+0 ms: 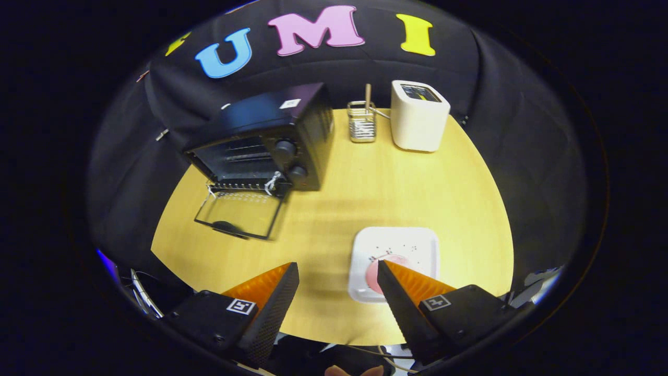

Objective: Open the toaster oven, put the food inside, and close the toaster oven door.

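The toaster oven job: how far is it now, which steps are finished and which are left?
Done: the toaster oven stands with its glass door folded down flat onto the table. In hand: the gripper is open and holds nothing; one finger overlaps the pink food on the white plate. Left: grasp the food, put it inside the oven, close the door.

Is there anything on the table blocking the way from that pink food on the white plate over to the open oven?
Nothing visible does. The pink food sits on the white plate, partly behind one of the open, empty fingers. Bare table lies between it and the toaster oven, whose door is folded down. The wire holder and white toaster stand off to the side.
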`<action>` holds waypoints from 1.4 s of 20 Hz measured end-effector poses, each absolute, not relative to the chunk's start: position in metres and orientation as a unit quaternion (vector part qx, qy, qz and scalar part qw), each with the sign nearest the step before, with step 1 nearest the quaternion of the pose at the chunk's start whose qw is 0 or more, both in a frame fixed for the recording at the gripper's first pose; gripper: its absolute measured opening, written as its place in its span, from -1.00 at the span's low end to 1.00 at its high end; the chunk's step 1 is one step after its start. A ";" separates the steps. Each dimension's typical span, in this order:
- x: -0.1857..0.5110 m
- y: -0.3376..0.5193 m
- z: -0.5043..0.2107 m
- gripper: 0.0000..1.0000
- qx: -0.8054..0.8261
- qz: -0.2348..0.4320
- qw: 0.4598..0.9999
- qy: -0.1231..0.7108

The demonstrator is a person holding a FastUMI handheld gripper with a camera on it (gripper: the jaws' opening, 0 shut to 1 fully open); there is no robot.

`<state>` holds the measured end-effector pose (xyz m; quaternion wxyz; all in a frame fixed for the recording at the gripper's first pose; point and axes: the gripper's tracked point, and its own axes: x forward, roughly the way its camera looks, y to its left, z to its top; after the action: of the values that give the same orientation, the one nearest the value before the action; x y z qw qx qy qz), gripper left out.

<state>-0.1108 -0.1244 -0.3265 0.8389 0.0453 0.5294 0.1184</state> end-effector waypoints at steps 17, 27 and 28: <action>-0.094 -0.243 -0.443 -0.02 0.023 0.076 0.741 0.666; -0.106 -0.230 -0.449 -0.89 0.168 0.115 0.708 0.676; -0.107 -0.229 -0.445 -0.89 0.195 0.117 0.706 0.670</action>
<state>-0.1067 -0.2290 -0.4448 0.7062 0.1954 0.6703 0.1171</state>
